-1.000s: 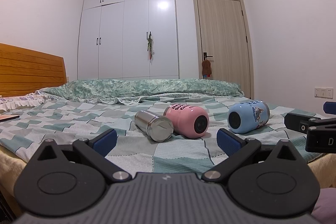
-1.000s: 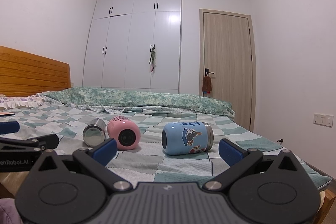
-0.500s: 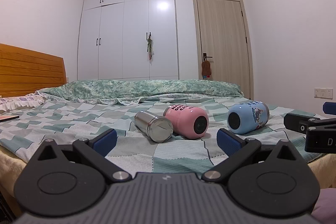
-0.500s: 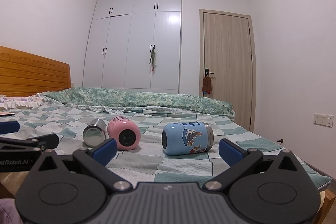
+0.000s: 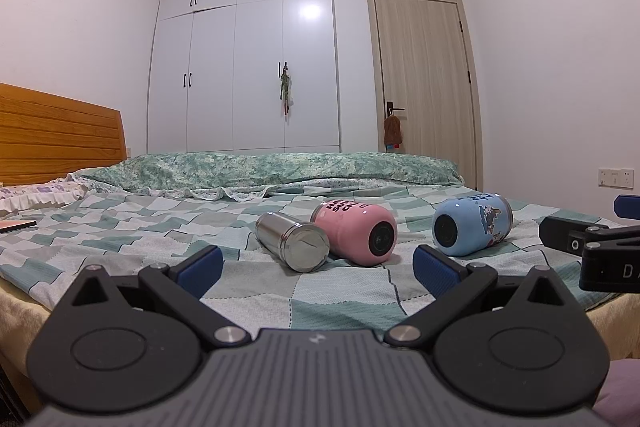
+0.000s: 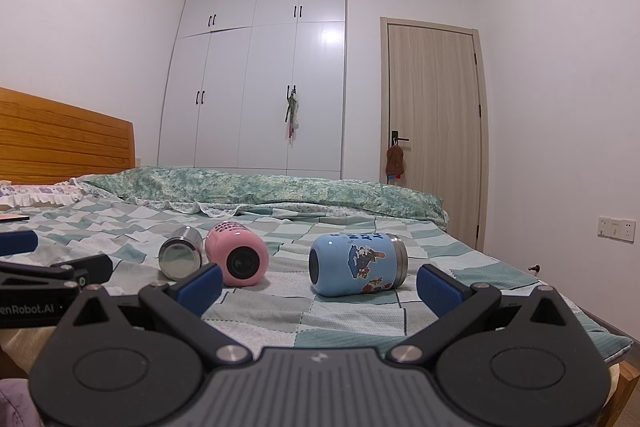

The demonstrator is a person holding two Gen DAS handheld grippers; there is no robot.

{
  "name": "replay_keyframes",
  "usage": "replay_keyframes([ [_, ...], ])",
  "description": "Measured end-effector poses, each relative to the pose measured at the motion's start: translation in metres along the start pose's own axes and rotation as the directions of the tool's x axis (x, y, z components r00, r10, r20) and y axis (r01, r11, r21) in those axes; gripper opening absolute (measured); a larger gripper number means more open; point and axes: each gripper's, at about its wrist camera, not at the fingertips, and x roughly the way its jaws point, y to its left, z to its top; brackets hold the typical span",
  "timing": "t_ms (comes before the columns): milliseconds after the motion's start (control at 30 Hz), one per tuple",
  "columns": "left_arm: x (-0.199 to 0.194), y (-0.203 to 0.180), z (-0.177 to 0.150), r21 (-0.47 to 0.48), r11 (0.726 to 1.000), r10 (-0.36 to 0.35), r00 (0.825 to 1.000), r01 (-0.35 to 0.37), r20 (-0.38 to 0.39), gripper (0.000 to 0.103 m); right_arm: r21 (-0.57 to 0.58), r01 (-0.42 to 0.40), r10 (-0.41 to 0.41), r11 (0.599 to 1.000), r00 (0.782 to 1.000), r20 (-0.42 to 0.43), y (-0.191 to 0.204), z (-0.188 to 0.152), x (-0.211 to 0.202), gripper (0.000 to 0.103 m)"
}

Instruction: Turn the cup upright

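Three cups lie on their sides on the checked bedspread (image 5: 120, 227): a steel cup (image 5: 292, 241), a pink cup (image 5: 356, 233) and a blue cartoon cup (image 5: 472, 223). They also show in the right wrist view: steel cup (image 6: 181, 258), pink cup (image 6: 237, 258), blue cup (image 6: 358, 264). My left gripper (image 5: 318, 269) is open and empty, short of the steel and pink cups. My right gripper (image 6: 320, 285) is open and empty, just short of the blue cup. Each gripper shows at the other view's edge.
A rolled green quilt (image 5: 280, 167) lies along the far side of the bed. A wooden headboard (image 5: 56, 135) stands at the left. A white wardrobe (image 5: 244, 67) and a door (image 5: 424, 87) are behind. The bed's right edge (image 6: 592, 327) is close to the right gripper.
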Motion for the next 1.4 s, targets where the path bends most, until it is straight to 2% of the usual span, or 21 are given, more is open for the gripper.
replay_keyframes([
  [1167,-0.001,0.0,0.0,-0.001,1.0,0.001,1.0,-0.001,-0.001,0.103,0.0,0.0,0.0,1.0,1.0,0.001,0.002,-0.001,0.0,0.103],
  [1400,0.012,0.007,0.014,-0.004,1.0,-0.002,1.0,0.002,-0.014,0.103,-0.009,-0.029,0.029,1.0,0.999,-0.038,0.006,0.011,0.012,0.103],
])
